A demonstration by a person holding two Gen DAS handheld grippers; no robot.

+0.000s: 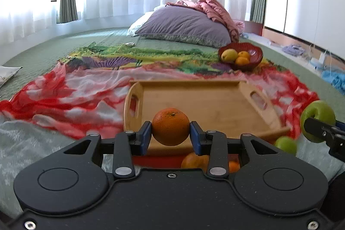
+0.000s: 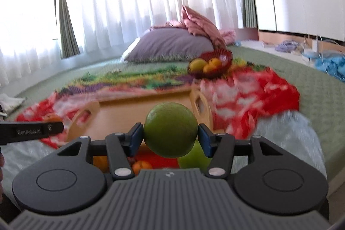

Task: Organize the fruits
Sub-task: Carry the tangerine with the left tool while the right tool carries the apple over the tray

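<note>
My left gripper (image 1: 170, 133) is shut on an orange (image 1: 170, 126), held above the near edge of an empty wooden tray (image 1: 215, 98). My right gripper (image 2: 170, 137) is shut on a green apple (image 2: 170, 129), also near the tray (image 2: 138, 113); that apple shows at the right edge of the left wrist view (image 1: 317, 115). Below the grippers lie more oranges (image 1: 194, 161) and another green apple (image 1: 285, 144). A red bowl (image 1: 254, 54) farther back holds a yellow-green fruit and two oranges.
The tray lies on a red and white cloth (image 1: 71, 96) over a green bedspread (image 1: 43, 51). A purple pillow (image 1: 183, 29) and a pink quilt (image 1: 213, 8) lie behind the bowl. Clutter lies at the bed's right side (image 2: 327, 64).
</note>
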